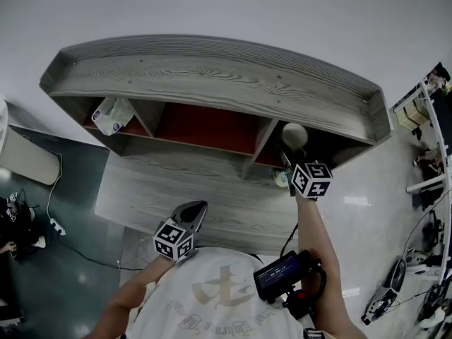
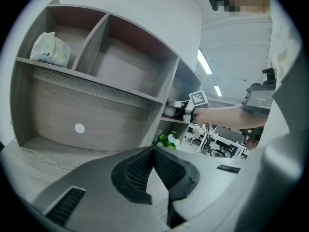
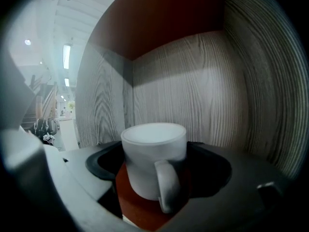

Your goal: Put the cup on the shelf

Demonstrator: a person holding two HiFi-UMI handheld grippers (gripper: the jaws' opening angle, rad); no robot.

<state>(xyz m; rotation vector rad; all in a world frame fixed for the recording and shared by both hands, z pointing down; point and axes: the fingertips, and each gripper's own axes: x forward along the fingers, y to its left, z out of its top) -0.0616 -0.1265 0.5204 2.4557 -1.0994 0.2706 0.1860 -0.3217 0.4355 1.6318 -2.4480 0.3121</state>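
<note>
A grey wood-grain shelf (image 1: 212, 76) stands at the back of the tabletop (image 1: 141, 189), its upper tier split into three compartments with red panels inside. The left compartment holds a crumpled white packet (image 1: 113, 115); the middle one shows nothing in it. The white cup (image 1: 294, 134) is inside the right compartment, upright or nearly so, with a red panel beneath it, wood-grain walls close behind and to its right, and its handle turned toward the right gripper's camera. The right gripper (image 1: 291, 159) reaches into that compartment with its jaws spread to the cup's width and pressed against its two sides. A small green plant (image 2: 166, 140) with pale flowers sits on the tabletop below that compartment, just beside the divider post. The left gripper (image 2: 153, 151) hangs low over the tabletop in front of the shelf, well apart from the cup, its jaws drawn together with nothing between them.
</note>
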